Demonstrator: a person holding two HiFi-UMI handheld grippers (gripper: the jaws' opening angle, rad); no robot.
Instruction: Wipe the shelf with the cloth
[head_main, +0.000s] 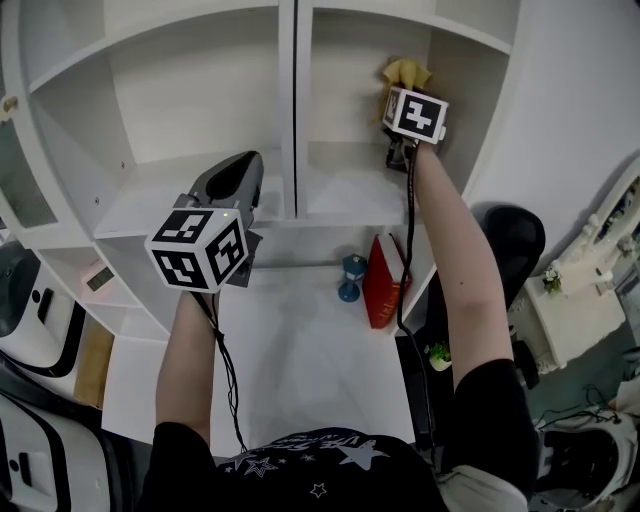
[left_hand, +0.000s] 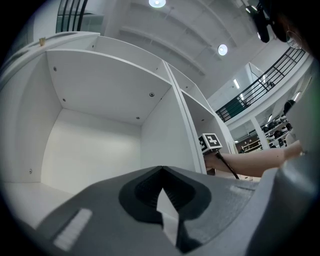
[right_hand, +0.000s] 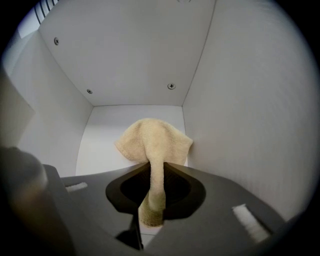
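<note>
Right gripper (right_hand: 152, 175): clamped on the cloth (right_hand: 152, 137), carrying it into the shelf's (head_main: 200, 90) far right corner, apparently for wiping.
Left gripper (left_hand: 162, 192): jaws together, empty, waiting aside.

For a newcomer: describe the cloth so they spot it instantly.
Find the white shelf unit, then its right-hand compartment, above the red book. There the right gripper is shut on a pale yellow terry cloth, the only soft thing against bare white panels.

white shelf (head_main: 190, 195), red book (head_main: 383, 282), blue hourglass (head_main: 350, 278)
</note>
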